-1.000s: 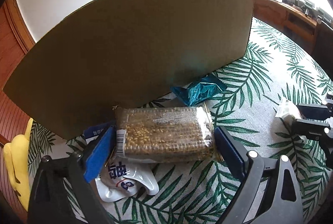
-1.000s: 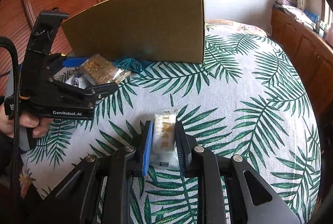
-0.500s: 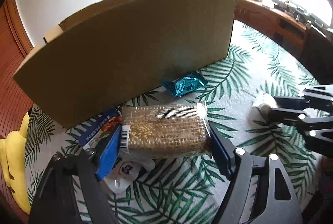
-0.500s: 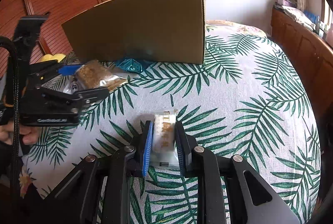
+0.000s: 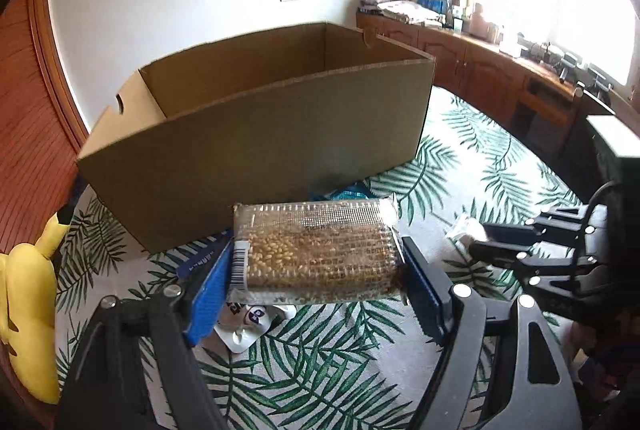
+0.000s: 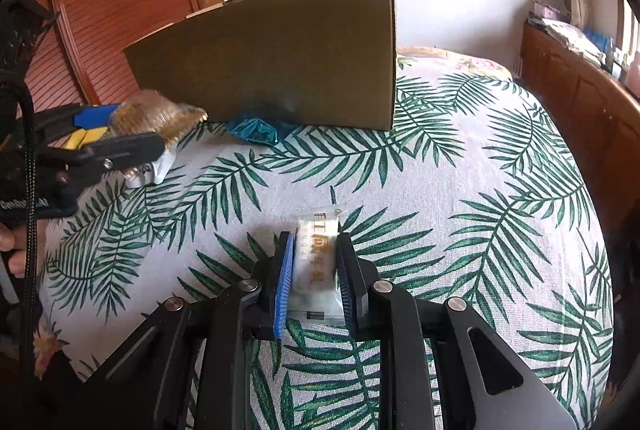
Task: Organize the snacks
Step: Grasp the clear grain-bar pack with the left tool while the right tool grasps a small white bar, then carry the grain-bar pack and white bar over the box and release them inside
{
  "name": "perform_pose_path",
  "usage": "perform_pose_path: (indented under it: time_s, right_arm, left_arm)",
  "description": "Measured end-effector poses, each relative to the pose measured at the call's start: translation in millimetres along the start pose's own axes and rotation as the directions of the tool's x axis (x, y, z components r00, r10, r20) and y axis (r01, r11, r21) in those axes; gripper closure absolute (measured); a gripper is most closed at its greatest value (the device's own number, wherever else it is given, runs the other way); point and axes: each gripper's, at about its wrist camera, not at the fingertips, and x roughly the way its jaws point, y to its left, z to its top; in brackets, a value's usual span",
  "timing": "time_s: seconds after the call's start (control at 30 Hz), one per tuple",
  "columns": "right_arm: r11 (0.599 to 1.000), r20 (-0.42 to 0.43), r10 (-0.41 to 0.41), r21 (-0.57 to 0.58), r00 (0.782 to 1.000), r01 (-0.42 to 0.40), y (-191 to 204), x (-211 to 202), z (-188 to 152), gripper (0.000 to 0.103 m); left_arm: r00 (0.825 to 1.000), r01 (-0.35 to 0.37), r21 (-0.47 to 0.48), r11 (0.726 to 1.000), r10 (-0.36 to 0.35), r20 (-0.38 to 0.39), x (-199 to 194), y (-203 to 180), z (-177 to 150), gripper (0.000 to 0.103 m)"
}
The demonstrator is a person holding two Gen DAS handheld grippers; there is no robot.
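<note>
The cloth [image 6: 460,190] is off-white, printed all over with dark green palm fronds. The box [image 5: 256,134] at the frame's centre is plain brown cardboard, inside and out. The grain bar [image 5: 320,250] is golden-brown under a clear wrapper, with a white barcode strip at its left end. Both grippers are black with bright blue pads [image 5: 210,294]. The small packet [image 6: 316,262] low in the right view is white with gold characters. A crumpled wrapper [image 6: 256,130] by the box is shiny teal. At far left, a plush [image 5: 28,318] is yellow with black ear tips. The door [image 6: 108,10] behind is reddish-brown, slatted wood.
</note>
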Motion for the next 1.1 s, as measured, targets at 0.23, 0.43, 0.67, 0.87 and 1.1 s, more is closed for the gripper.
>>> perform_pose_path:
  time_s: [0.23, 0.43, 0.67, 0.87, 1.1]
  right_arm:
    - [1.0, 0.019, 0.004, -0.004, 1.0, -0.004, -0.7, -4.3, 1.0, 0.083]
    - [1.0, 0.032, 0.009, 0.012, 0.999, -0.01, -5.9, -10.6, 6.5, 0.083]
    - [1.0, 0.087, -0.002, -0.02, 0.996, 0.004, -6.8, -29.4, 34.3, 0.083]
    - [0.997, 0.154, -0.006, -0.072, 0.988, 0.017, 0.5, -45.5, 72.1, 0.083]
    - [0.995, 0.2, 0.0, -0.102, 0.98, 0.021, 7.4, -44.7, 108.7, 0.083]
  left_arm:
    - [0.999, 0.007, -0.01, 1.0, -0.007, 0.045, -19.7, 8.3, 9.9, 0.024]
    - [0.997, 0.008, -0.023, 1.0, -0.006, 0.072, -21.7, 15.0, 15.1, 0.024]
    - [0.994, 0.003, -0.053, 0.999, 0.003, 0.113, -28.1, 33.7, 28.7, 0.024]
    - [0.988, -0.014, -0.068, 0.998, 0.024, 0.151, -30.4, 55.4, 45.2, 0.024]
    - [0.984, -0.018, -0.072, 0.997, 0.031, 0.177, -22.0, 79.0, 66.9, 0.024]
